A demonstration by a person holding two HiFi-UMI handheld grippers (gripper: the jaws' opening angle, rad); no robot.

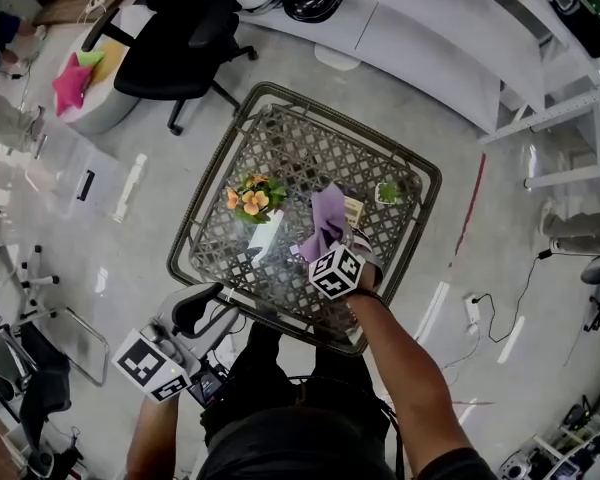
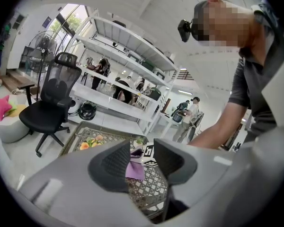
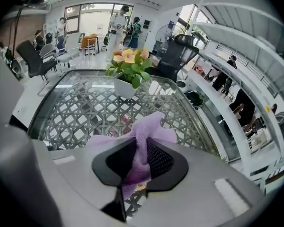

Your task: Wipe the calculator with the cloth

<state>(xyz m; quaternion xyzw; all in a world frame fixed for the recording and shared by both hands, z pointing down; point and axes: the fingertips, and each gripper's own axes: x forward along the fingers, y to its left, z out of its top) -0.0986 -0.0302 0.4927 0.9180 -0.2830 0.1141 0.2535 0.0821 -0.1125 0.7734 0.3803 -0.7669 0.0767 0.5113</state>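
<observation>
Wicker-lattice bench is standing on grey floor near a black chair; right gripper's fingers are pinching the crumpled purple cloth, left gripper's fingers are gaping empty.

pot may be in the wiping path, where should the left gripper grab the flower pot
Probably the flower pot by its wall below the leaves, level from the left gripper's side: flowers overhang the rim, so coming from above would crush them.

Purple cloth bunched, pinched between fingers of right gripper; pale calculator beside.
</observation>
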